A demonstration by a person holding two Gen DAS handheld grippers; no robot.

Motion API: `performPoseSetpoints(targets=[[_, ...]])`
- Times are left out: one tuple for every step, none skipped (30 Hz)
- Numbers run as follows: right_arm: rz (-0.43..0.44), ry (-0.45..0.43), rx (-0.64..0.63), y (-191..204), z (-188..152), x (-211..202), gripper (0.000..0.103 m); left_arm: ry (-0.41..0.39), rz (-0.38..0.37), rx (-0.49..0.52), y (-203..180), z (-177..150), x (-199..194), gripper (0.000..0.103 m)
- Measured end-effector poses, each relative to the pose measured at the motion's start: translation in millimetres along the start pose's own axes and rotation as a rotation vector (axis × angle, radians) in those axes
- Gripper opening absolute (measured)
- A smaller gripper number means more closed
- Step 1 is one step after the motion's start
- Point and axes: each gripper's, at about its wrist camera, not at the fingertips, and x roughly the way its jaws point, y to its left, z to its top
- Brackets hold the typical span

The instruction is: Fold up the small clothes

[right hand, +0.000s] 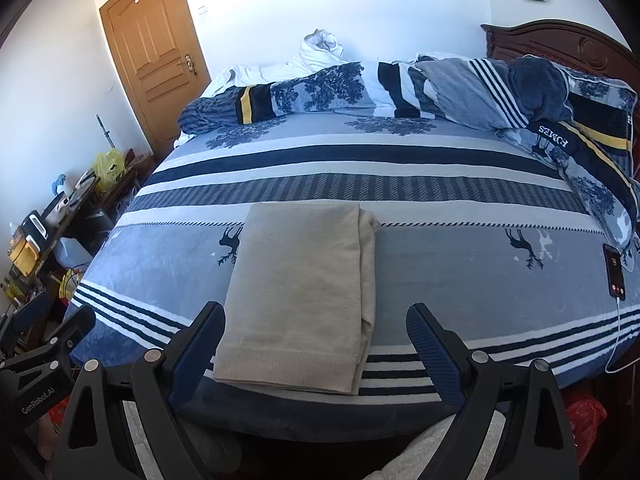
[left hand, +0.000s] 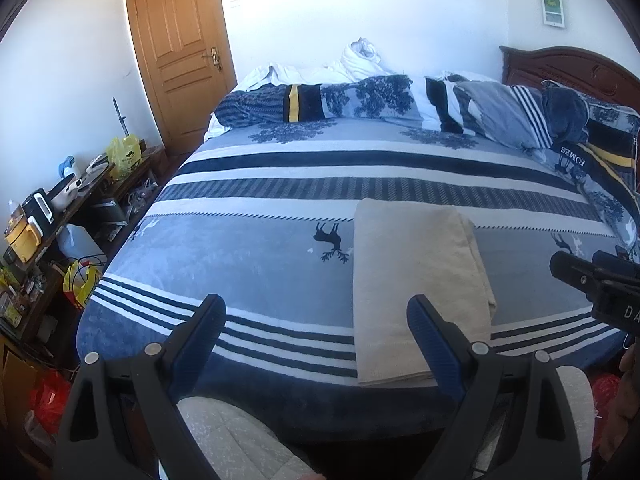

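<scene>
On the bed (right hand: 440, 280), folded beige garment (right hand: 300, 280) lies lengthwise, front-to-back.

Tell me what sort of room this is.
A home bedroom, most likely. A large bed with a striped blue blanket fills the view, a carved wooden headboard stands at its right end, and a wooden door is in the far corner.

Left gripper (left hand: 316, 322) held level with fingers spread wide and empty, right gripper (right hand: 316, 330) alongside it, likewise spread wide, gripping nothing
</scene>
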Motion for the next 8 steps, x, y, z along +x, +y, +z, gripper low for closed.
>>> performPoseSetpoints(targets=[[0.000, 0.002, 0.000, 1, 0, 3, 0.095, 0.002, 0.000, 0.000, 0, 0, 2, 0.091], [-0.001, 0.005, 0.000, 1, 1, 6, 0.095, 0.005, 0.002, 0.002, 0, 0, 5, 0.091], [-0.003, 0.008, -0.001, 1, 1, 9, 0.095, 0.010, 0.003, 0.004, 0, 0, 9, 0.091], [-0.007, 0.013, -0.003, 1, 1, 12, 0.095, 0.012, 0.002, 0.006, -1, -2, 11, 0.091], [-0.008, 0.017, -0.003, 1, 1, 15, 0.095, 0.010, -0.001, 0.010, -3, -2, 13, 0.091], [-0.010, 0.021, -0.001, 1, 1, 18, 0.095, 0.003, -0.003, 0.017, -4, -3, 15, 0.091], [-0.010, 0.025, 0.001, 1, 1, 20, 0.095, 0.001, -0.004, 0.022, -6, -4, 17, 0.091], [-0.010, 0.028, 0.003, -1, 2, 23, 0.095, 0.005, -0.008, 0.026, -7, -4, 20, 0.091]])
